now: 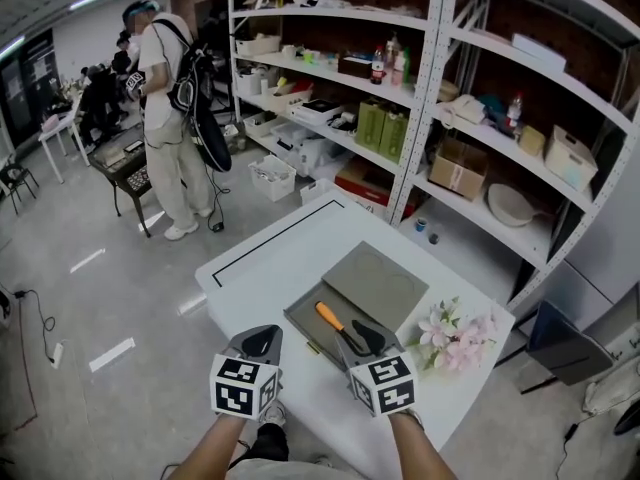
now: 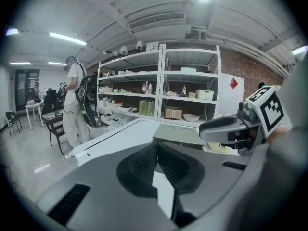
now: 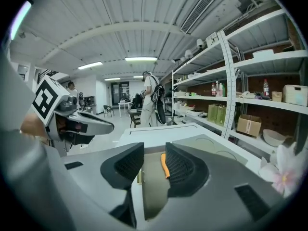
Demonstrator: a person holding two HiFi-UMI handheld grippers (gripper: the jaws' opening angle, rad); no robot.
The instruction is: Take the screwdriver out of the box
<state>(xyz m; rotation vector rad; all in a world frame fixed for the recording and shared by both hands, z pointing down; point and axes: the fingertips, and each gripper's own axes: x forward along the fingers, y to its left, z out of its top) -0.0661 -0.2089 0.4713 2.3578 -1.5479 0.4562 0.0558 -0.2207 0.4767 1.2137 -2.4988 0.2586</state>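
An open grey box (image 1: 306, 324) lies on the white table (image 1: 270, 258), its lid (image 1: 377, 284) folded back behind it. Inside lies the screwdriver (image 1: 331, 317), orange handle pointing far left and dark shaft running toward me. My right gripper (image 1: 362, 339) hovers over the box's near right part with its jaws open and nothing between the pads. In the right gripper view the orange handle (image 3: 163, 165) shows just beyond the gap of the right gripper (image 3: 154, 163). My left gripper (image 1: 262, 342) hangs over bare table left of the box; the left gripper (image 2: 157, 150) is shut and empty.
Pink artificial flowers (image 1: 455, 334) lie right of the box near the table's right edge. A black line (image 1: 262, 234) marks the far left tabletop. Metal shelves (image 1: 430, 98) with boxes stand behind the table. A person (image 1: 168, 118) with a backpack stands on the floor at far left.
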